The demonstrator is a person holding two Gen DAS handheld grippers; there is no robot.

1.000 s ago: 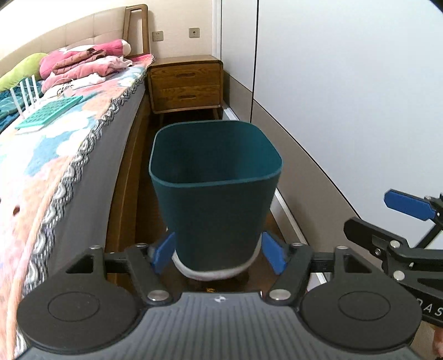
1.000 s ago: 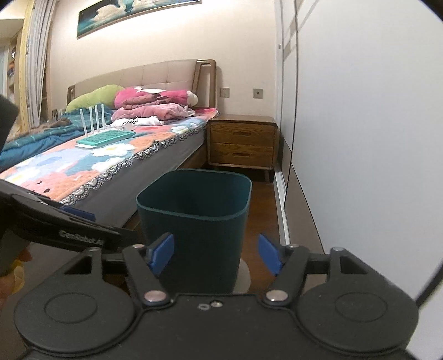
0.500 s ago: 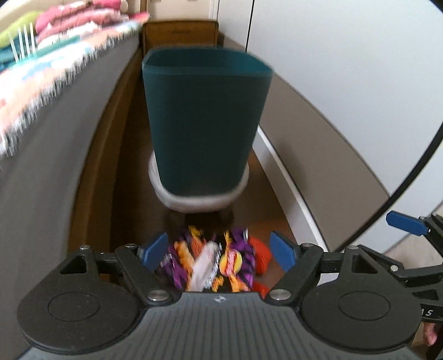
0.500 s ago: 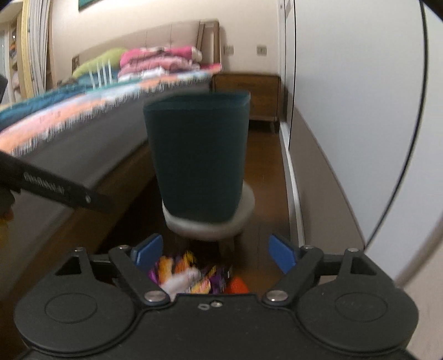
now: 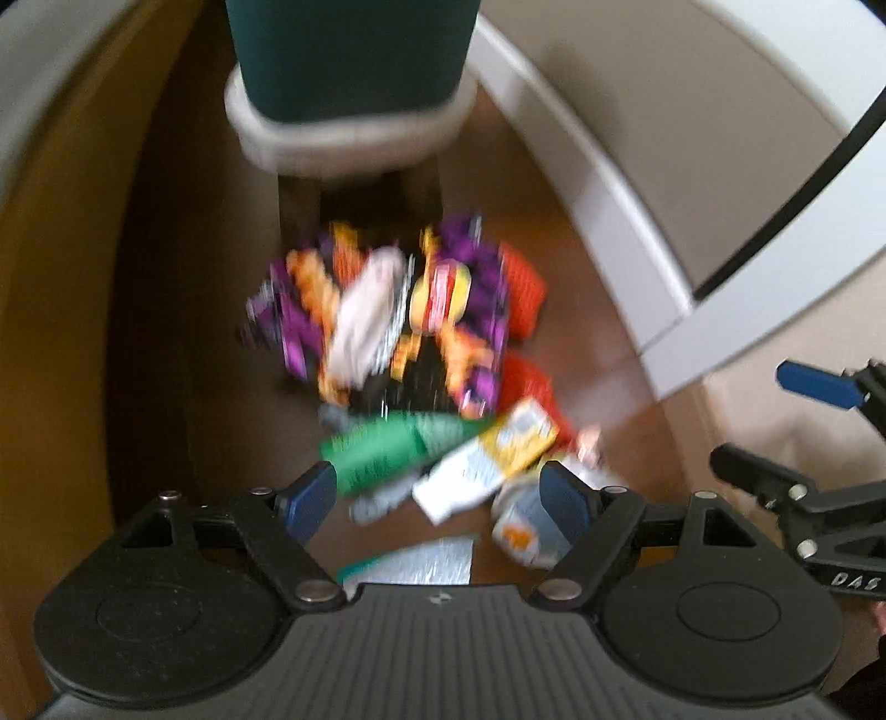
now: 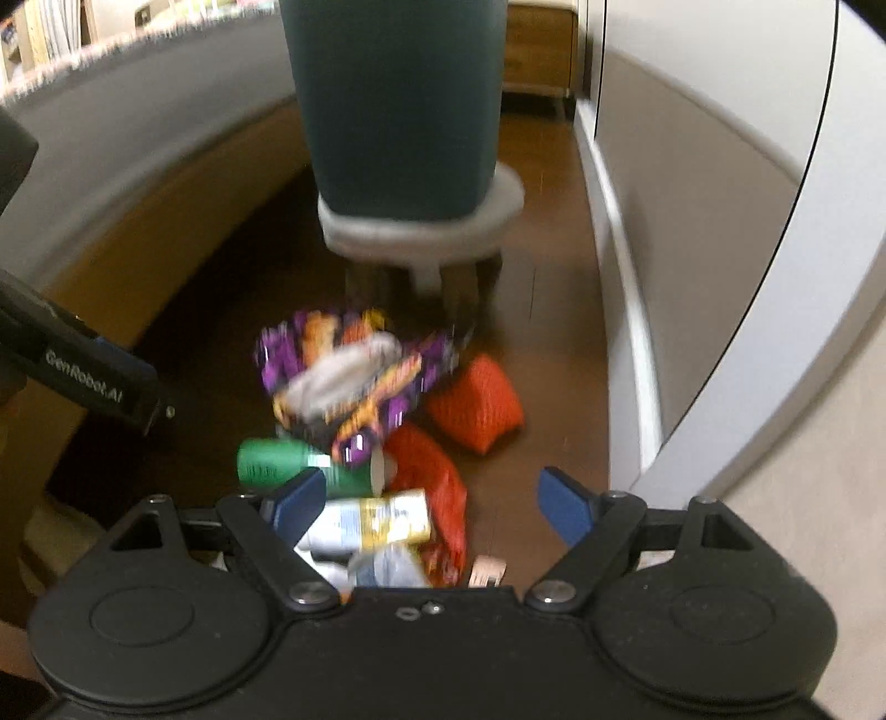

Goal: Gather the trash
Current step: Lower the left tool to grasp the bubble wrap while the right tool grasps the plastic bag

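Note:
A heap of trash lies on the brown floor: a purple-orange snack bag (image 5: 382, 310) (image 6: 354, 382), a green wrapper (image 5: 387, 448) (image 6: 288, 462), red packets (image 5: 520, 293) (image 6: 476, 404) and a white-yellow pack (image 5: 493, 459) (image 6: 376, 520). A dark teal bin (image 5: 349, 55) (image 6: 398, 99) stands on a low grey stool (image 5: 343, 133) (image 6: 421, 227) just beyond the heap. My left gripper (image 5: 437, 498) is open and empty above the near trash. My right gripper (image 6: 426, 501) is open and empty over the same heap. Both views are blurred.
The bed's side (image 6: 138, 166) runs along the left. A white wardrobe with a pale skirting (image 5: 637, 183) (image 6: 692, 232) runs along the right. A wooden nightstand (image 6: 537, 50) stands beyond the bin. The right gripper shows at the edge of the left wrist view (image 5: 803, 443).
Both grippers have tilted and dropped toward the floor. The bin has slid to the top of both views and the trash heap has come into full view.

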